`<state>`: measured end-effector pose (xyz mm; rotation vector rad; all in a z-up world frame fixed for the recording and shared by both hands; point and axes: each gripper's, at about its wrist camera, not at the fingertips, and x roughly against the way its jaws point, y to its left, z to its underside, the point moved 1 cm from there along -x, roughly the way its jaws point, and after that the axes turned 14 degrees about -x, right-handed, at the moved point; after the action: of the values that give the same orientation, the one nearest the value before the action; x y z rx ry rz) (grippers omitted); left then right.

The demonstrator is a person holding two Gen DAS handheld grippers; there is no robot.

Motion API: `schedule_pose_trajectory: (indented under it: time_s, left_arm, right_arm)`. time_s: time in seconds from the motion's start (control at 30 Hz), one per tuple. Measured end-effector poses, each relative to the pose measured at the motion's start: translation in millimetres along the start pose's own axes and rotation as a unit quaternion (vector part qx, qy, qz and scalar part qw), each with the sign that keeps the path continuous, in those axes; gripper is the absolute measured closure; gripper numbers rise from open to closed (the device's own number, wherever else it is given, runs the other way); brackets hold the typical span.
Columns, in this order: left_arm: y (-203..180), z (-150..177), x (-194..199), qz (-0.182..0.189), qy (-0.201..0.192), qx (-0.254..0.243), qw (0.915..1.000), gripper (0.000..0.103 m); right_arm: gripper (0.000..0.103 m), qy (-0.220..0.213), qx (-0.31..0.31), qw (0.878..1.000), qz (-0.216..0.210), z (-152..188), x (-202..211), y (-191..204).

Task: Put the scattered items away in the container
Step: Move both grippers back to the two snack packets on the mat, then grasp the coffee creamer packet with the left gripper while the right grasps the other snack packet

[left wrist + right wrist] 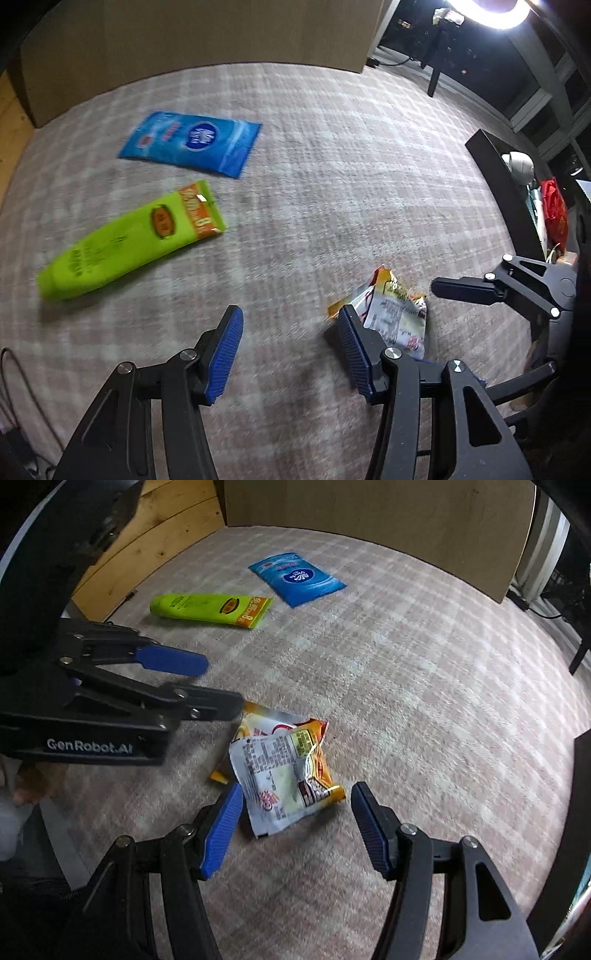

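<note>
A crumpled yellow and white snack packet (284,771) lies on the plaid carpet, just ahead of and between the fingers of my open, empty right gripper (297,801). It also shows in the left wrist view (395,314), beside the right finger of my open, empty left gripper (290,321). A green tube (129,242) and a blue tissue pack (192,142) lie farther off to the left; both also show in the right wrist view, the tube (210,609) and the pack (297,578). The left gripper (218,685) reaches in from the left beside the packet.
A cardboard wall (199,33) stands at the carpet's far edge, also seen from the right wrist (369,509). A dark container edge (498,177) with a red item (554,206) is at the right. Wooden floor (147,542) lies at the left.
</note>
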<state>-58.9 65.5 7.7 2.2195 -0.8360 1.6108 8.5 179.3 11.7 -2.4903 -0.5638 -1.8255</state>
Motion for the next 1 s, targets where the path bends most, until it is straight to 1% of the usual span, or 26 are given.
schedule_pose_trajectory:
  time_s: [0.1,0.17,0.3,0.37,0.43,0.47,0.53,0.6,0.67,0.7,0.73,0.77,0.8,0.87,0.9,0.93,1.0]
  left_arm:
    - [-4,-5,-3,0.009,-0.002,-0.014,0.9999,0.05]
    - [-10,-8,-5,0.008,-0.002,-0.025,0.9997,0.046]
    - [-18,-12,-8,0.012,-0.005,-0.039,0.9992,0.045]
    - [-20,-13,-7,0.009,-0.007,-0.046,0.9989,0.046]
    - [-23,-13,-8,0.01,-0.006,-0.051,0.9986,0.046]
    - [-25,-13,-8,0.014,-0.005,-0.054,0.9984,0.046]
    - [-30,-12,-8,0.018,-0.003,-0.058,0.9981,0.046]
    - [-36,-13,-9,0.014,-0.002,-0.067,0.9976,0.046]
    - [-44,-13,-12,-0.003,-0.001,-0.08,0.9968,0.047]
    - [-49,-14,-13,-0.02,0.0,-0.092,0.9956,0.05]
    - [-54,-14,-14,-0.039,-0.002,-0.104,0.9938,0.065]
    - [-59,-14,-13,-0.042,-0.007,-0.111,0.9929,0.074]
    - [-61,-14,-12,-0.035,-0.008,-0.11,0.9933,0.078]
    - [-63,-15,-10,-0.032,-0.011,-0.1,0.9944,0.086]
    - [-64,-15,-8,-0.031,-0.012,-0.095,0.995,0.089]
    - [-64,-16,-6,-0.03,-0.013,-0.09,0.9954,0.103]
    - [-61,-16,-1,-0.032,-0.012,-0.074,0.9967,0.103]
  right_arm:
    - [0.043,0.005,0.002,1.0,-0.005,0,-4,-1]
    - [0.043,0.002,0.004,1.0,-0.005,-2,-8,1]
    - [0.043,0.002,-0.001,1.0,-0.011,-1,-7,-1]
    - [0.046,0.001,0.004,1.0,-0.007,2,-5,-1]
    - [0.053,0.001,0.0,1.0,-0.001,4,-3,-4]
    - [0.054,0.002,-0.005,1.0,-0.002,5,-1,-7]
    - [0.055,0.004,-0.014,1.0,0.0,7,2,-13]
    - [0.055,0.001,-0.02,1.0,0.011,12,5,-21]
    - [0.055,-0.001,-0.027,0.999,0.022,15,8,-27]
    - [0.056,-0.002,-0.03,0.999,0.024,16,9,-30]
    - [0.056,-0.004,-0.034,0.999,0.027,17,10,-33]
    - [0.056,-0.006,-0.04,0.999,0.03,17,12,-36]
    - [0.056,-0.009,-0.047,0.998,0.033,19,14,-40]
    - [0.057,-0.014,-0.058,0.998,0.034,21,18,-45]
    - [0.057,-0.017,-0.063,0.997,0.034,21,20,-47]
    - [0.059,-0.022,-0.067,0.997,0.033,22,23,-50]
    - [0.059,-0.033,-0.074,0.996,0.034,23,31,-53]
